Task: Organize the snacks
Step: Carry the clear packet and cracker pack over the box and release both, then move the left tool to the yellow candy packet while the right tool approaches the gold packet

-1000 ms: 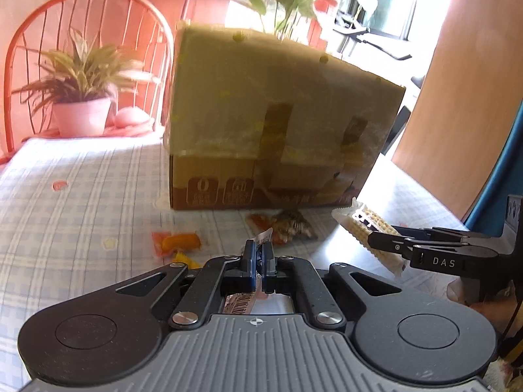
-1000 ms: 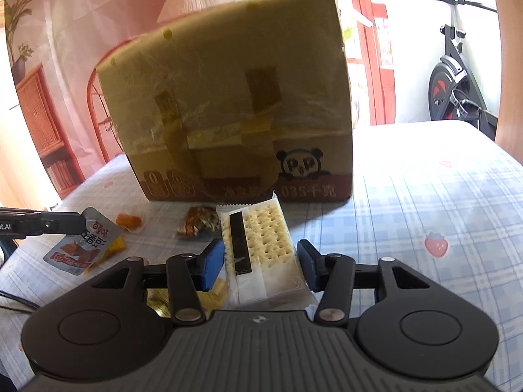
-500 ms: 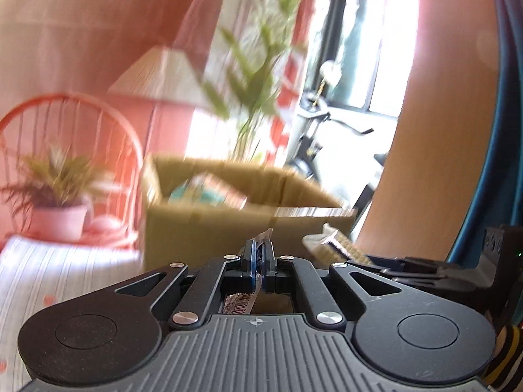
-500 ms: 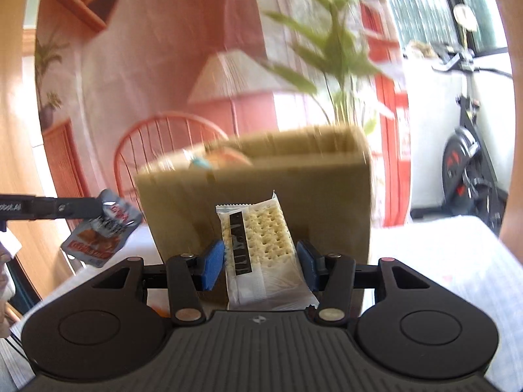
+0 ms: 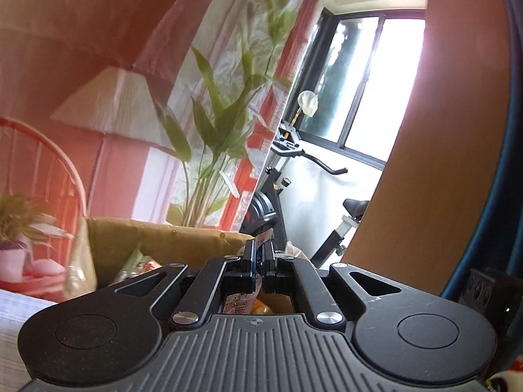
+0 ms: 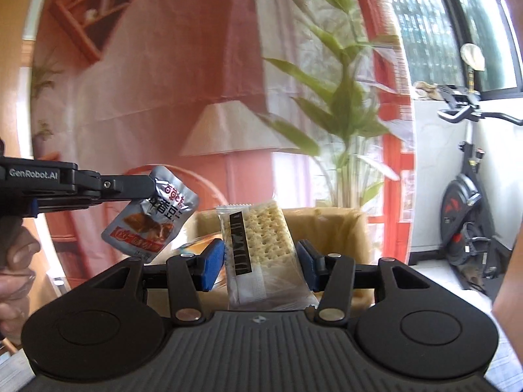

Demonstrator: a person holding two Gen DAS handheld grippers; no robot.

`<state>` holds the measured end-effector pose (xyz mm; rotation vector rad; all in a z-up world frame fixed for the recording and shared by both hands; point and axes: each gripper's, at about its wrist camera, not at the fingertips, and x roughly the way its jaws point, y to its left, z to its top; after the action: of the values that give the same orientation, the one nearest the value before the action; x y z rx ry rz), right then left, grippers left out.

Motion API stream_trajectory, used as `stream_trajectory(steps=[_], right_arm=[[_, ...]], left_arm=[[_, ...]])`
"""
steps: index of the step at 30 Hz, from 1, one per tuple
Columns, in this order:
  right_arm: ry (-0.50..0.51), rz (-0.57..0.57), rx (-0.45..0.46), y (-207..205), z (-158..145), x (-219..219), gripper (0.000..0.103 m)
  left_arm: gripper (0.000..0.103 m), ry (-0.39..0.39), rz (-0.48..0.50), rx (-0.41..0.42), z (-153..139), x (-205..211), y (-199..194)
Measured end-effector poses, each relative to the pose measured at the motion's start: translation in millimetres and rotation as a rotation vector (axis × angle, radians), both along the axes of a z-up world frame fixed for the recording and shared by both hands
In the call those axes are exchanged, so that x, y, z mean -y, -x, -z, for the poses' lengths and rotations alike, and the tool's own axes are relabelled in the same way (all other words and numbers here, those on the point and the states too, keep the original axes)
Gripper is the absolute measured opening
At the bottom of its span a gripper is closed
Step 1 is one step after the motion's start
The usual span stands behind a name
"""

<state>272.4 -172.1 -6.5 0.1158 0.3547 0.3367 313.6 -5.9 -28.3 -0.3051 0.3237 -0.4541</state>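
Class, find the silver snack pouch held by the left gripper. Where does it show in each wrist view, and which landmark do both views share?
Left wrist view: silver snack pouch at lower centre, seen edge-on, pinched in the left gripper.
Right wrist view: pouch left of centre, hanging from the left gripper's fingers, beside the cracker packet.
Shared landmark: the cardboard box.

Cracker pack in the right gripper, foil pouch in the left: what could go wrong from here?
1. The left gripper pinches only a corner of the foil pouch; it dangles and could slip out before reaching the cardboard box.
2. The cracker pack sits between the right gripper's fingers by its edges; a hard squeeze might crack it.
3. Both hover near the same box opening and may collide.
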Motion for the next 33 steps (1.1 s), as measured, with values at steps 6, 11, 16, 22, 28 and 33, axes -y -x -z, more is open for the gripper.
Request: stream_trajectory(steps=[6,11,16,22,28,33], right_arm=[[0.028,0.067,-0.052,-47.3,10.5,2.6,0.052],[0.071,0.082,-0.092,-69.2,24.7,-4.2,0.052],[0.11,0.074,-0.116,-75.6,34.4,-11.9,0.056],[0.104,0.059,-0.08,-53.0,34.8,-11.0,0.066],[0.03,0.08,-0.06,-13.9,34.0,1.8,0.066],[-0.017,0.087,-0.041,21.0,34.0,6.0,0.066]], left_arm=[[0.004,0.033,-0.022,-0.067,12.2,10.0,-48.0],[0.005,0.02,-0.025,-0.111,20.0,15.5,-67.5],[0.059,0.045,-0.024,-0.123,26.5,12.0,-71.8],[0.061,-0.012,-0.027,-0.104,20.6,1.2,-52.6],[0.063,-0.098,-0.033,-0.087,11.2,-17.9,-19.6],[0.071,-0.154,-0.052,-0.112,14.7,-40.8,15.7]])
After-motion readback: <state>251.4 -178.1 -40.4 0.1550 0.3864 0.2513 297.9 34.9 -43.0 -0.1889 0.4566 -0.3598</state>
